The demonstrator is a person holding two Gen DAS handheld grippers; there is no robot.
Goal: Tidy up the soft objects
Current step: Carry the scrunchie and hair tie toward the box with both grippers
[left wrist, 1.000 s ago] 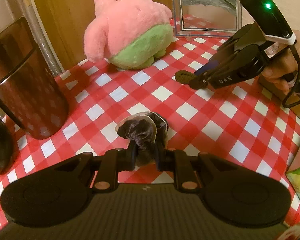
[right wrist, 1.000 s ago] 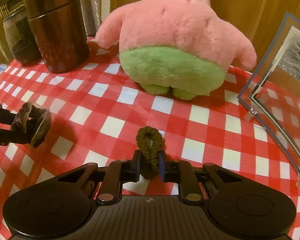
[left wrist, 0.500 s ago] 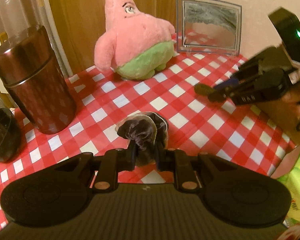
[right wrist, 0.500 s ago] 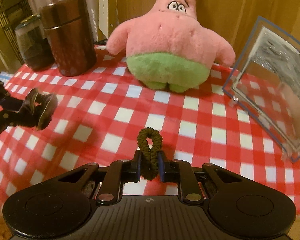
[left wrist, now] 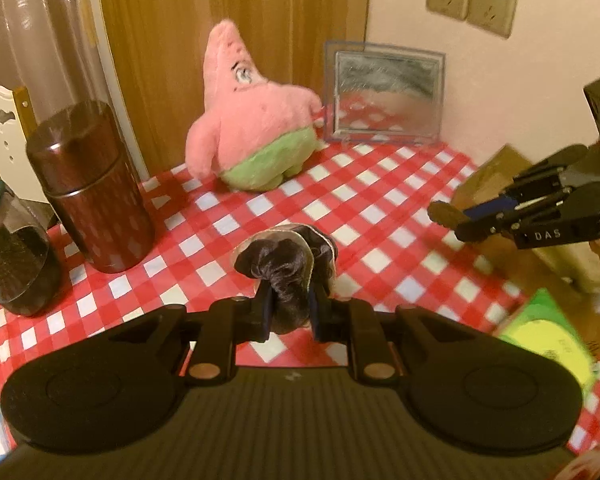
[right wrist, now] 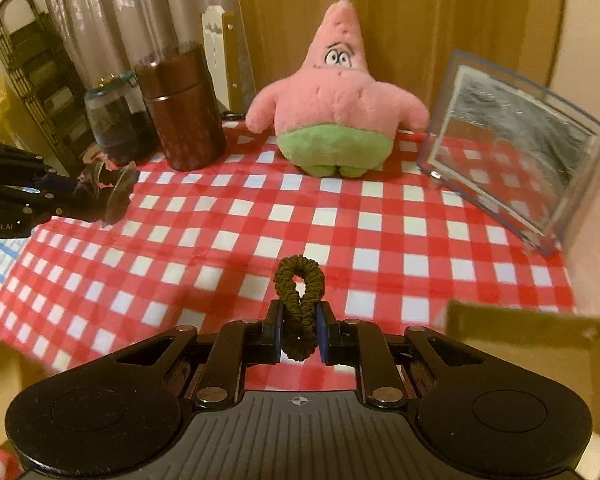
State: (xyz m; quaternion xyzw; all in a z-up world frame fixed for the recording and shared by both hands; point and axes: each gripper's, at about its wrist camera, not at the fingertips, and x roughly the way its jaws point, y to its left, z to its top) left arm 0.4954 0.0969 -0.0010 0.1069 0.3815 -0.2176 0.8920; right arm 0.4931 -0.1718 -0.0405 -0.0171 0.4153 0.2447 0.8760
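My left gripper (left wrist: 288, 312) is shut on a dark velvet scrunchie (left wrist: 286, 268) with a sheer frill, held above the red-and-white checked tablecloth (left wrist: 380, 216). In the right wrist view that same left gripper (right wrist: 76, 196) comes in from the left edge with the dark scrunchie (right wrist: 112, 190). My right gripper (right wrist: 299, 334) is shut on a thin olive-brown hair tie (right wrist: 299, 292), also lifted off the cloth. It shows at the right of the left wrist view as the right gripper (left wrist: 456, 220) with the hair tie (left wrist: 440, 213). A pink and green starfish plush (right wrist: 336, 116) (left wrist: 252, 128) sits upright at the back.
A brown metal canister (left wrist: 90, 192) and a glass jar (left wrist: 12, 264) stand at the left. A clear acrylic frame (right wrist: 512, 148) leans at the back right. A cardboard box (right wrist: 532, 344) flap lies near right, and a green packet (left wrist: 548, 340) sits below the table edge.
Both grippers have risen and pulled back from the table, each with its hair band; the plush, canister and frame look smaller and farther. The right gripper has drifted right, over the table's edge.
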